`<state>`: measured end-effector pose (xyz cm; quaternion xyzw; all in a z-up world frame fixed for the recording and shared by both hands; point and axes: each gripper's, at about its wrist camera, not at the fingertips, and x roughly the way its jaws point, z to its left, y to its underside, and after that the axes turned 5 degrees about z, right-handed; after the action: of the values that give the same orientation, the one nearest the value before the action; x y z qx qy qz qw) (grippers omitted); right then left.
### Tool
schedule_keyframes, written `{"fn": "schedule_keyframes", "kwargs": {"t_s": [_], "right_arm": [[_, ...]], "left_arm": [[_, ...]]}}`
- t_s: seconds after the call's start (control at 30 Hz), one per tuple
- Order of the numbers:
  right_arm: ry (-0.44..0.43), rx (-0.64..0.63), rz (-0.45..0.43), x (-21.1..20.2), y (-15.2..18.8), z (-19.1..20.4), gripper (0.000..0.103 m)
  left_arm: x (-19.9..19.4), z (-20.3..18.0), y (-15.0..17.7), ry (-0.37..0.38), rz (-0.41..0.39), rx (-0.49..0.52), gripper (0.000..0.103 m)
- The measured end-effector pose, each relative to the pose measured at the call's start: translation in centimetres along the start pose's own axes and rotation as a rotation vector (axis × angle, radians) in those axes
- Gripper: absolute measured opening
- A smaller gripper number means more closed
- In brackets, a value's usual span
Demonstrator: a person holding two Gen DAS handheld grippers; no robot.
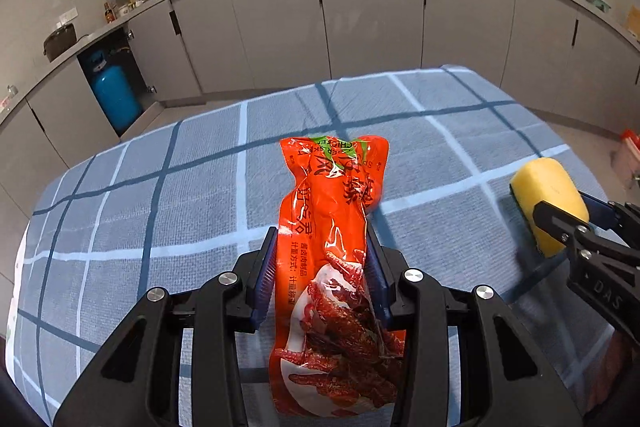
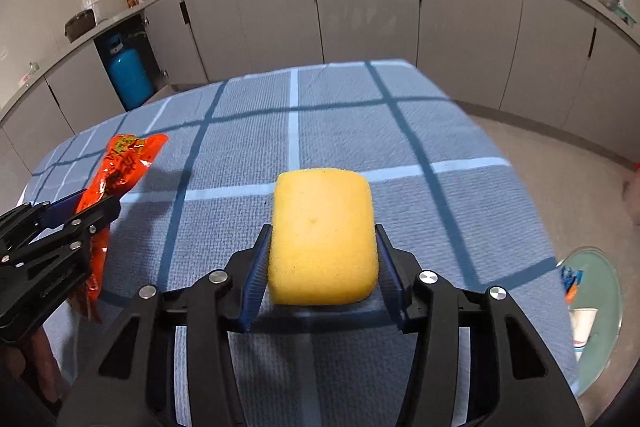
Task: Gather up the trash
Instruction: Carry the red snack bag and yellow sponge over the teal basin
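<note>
Two grippers hang side by side over the table point(image 1: 120, 187), both pointing toward the grey cabinets point(image 1: 360, 19) across the kitchen, and each has something clamped between its blue pads.

The left gripper point(image 1: 321, 259) squeezes an orange snack wrapper point(image 1: 332, 211) about midway along its length. The wrapper runs forward between the fingers, its far end sticking out over the checked blue tablecloth point(image 1: 200, 167) and its near end, printed with a plate of red food, trailing back under the gripper body. It looks pinched narrow where the pads point(image 1: 264, 275) press it.

The right gripper point(image 2: 322, 259) is clamped on a yellow sponge point(image 2: 323, 237), which fills the gap between the two fingers and juts forward past the tips. Whether the sponge touches the cloth or sits just above it, I cannot tell.

From the left wrist camera, the right gripper point(image 1: 560, 223) comes in at the right edge with the sponge point(image 1: 548, 195) seen from the side. From the right wrist camera, the left gripper point(image 2: 86, 211) appears at the left edge with the wrapper point(image 2: 120, 167) seen edge-on, thin and crumpled. Only the right view shows a round glass-topped stand point(image 2: 600, 307) beside the table with a paper cup point(image 2: 582, 323) on it. Both views catch a blue gas cylinder point(image 1: 114, 95) in the open cabinet bay.
</note>
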<state>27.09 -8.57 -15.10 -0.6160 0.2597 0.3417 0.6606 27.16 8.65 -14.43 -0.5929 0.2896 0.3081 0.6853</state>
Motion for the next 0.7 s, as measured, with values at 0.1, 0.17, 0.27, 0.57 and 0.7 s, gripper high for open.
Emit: {"fn": "schedule_keyframes", "kwargs": {"t_s": [0.1,0.17,0.27,0.57,0.7], "right_arm": [[0.004,0.006,-0.031,-1.8,0.1,-0.6,0.05],[0.014,0.006,-0.051,-3.0,0.3,-1.1,0.05],[0.025,0.014,-0.074,-4.5,0.7,-2.1,0.05],[0.034,0.054,-0.1,-6.9,1.7,-4.9,0.05],[0.044,0.072,-0.109,-7.8,2.0,-6.2,0.05]], "left_arm": [[-0.9,-1.3,-0.4,0.011,-0.013,0.012,0.041],[-1.5,-2.2,-0.6,0.015,-0.021,0.022,0.041],[-2.3,-3.7,-0.8,0.023,-0.035,0.038,0.041],[-3.9,-7.5,-1.0,0.052,-0.053,0.091,0.041],[-4.3,-9.2,-1.3,0.063,-0.06,0.117,0.041]]}}
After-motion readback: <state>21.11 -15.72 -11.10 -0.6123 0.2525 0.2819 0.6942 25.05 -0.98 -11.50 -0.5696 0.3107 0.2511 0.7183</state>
